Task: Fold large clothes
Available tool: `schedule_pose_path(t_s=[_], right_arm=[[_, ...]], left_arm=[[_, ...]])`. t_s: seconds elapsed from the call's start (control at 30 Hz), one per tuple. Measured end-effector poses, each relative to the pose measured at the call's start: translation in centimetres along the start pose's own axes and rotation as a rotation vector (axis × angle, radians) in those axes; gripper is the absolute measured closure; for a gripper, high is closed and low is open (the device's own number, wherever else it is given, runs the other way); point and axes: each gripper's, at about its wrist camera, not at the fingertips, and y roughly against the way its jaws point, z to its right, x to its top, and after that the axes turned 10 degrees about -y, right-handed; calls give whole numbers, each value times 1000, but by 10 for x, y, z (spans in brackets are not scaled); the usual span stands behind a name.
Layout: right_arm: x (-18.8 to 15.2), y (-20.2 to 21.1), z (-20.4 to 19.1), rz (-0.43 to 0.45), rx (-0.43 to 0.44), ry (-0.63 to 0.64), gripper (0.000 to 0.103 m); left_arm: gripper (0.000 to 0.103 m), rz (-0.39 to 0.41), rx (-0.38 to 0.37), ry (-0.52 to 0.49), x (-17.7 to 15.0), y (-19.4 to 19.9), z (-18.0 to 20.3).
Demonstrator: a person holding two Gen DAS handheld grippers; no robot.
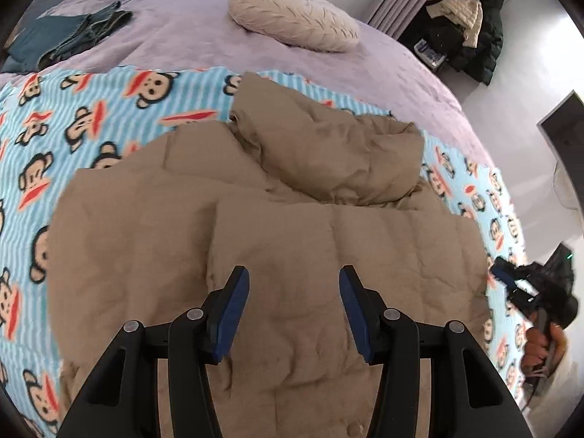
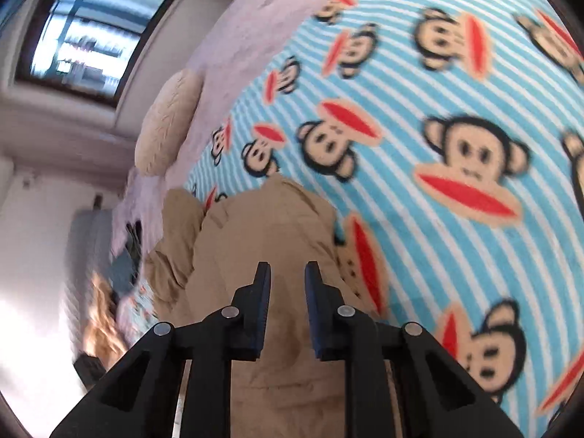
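- Tan quilted puffer jacket (image 1: 277, 219) lay crumpled on a blue-striped monkey-print fleece blanket (image 1: 84, 116) over the bed's lilac cover (image 1: 182, 33).
- Left hand-held gripper (image 1: 294, 284) hovered above it, jaws apart, empty.
- Right hand-held gripper (image 2: 288, 273), jaws narrowly parted, gripped nothing.

A striped blue blanket (image 1: 109, 109) printed with monkey faces is spread across the near part of a bed covered in a lilac bedspread (image 1: 182, 33). A cream cushion (image 1: 292, 16) is set toward the far edge. Dark folded clothes (image 1: 69, 40) are piled at the far left corner. Coats (image 1: 471, 25) are heaped beyond the bed's far right corner.
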Motion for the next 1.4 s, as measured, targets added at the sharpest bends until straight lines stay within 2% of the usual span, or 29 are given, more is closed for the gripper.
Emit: schedule_pose_path(t_s=[0.07,0.1,0.17,0.27,0.4,0.5,0.7,0.87,0.9,0.93,1.0,1.2,1.23,1.27,1.3,1.33,1.4], right_arm=[[-4,-11,-6,-15,-63,71,83],[-7,-17,-6,-22,-94,91,83],[-9,-32,2,-37,-192,137,87],[-10,-45,17,-28,-248,146,88],[-9,-45,21,-5,-249,138,88],[-13,-36,13,7,-299,170,87],[-31,-6,0,43,-325,200,84],[-57,14,-3,16,-308,208,84],[-62,16,-3,5,-303,209,81],[-68,18,-3,-5,-301,210,72],[-79,24,0,-28,-292,210,66],[-104,32,6,-88,-300,212,62],[-108,34,6,-97,-299,218,59],[-112,36,6,-106,-300,228,58],[-114,38,6,-111,-298,236,57],[-116,38,5,-115,-297,241,56],[-118,40,4,-128,-293,255,56]], left_arm=[[50,-34,76,-28,-4,-19,-2],[50,-49,89,-30,-6,-26,-5],[50,-60,83,-15,-11,-36,-14],[50,-51,58,3,-15,-43,-22],[50,-57,76,-25,-15,-51,-16],[50,-65,90,-9,-13,-47,-16],[50,-50,151,13,-16,-11,-17],[50,-56,193,16,-33,17,-16],[50,-60,201,15,-36,20,-15],[50,-64,212,11,-41,23,-13],[50,-74,234,1,-52,28,-8],[50,-93,229,6,-81,40,6],[49,-94,231,7,-85,42,9],[26,-91,235,6,-89,44,12],[11,-85,243,7,-93,47,15],[0,-69,254,10,-97,52,18],[0,-40,266,4,-104,61,26]])
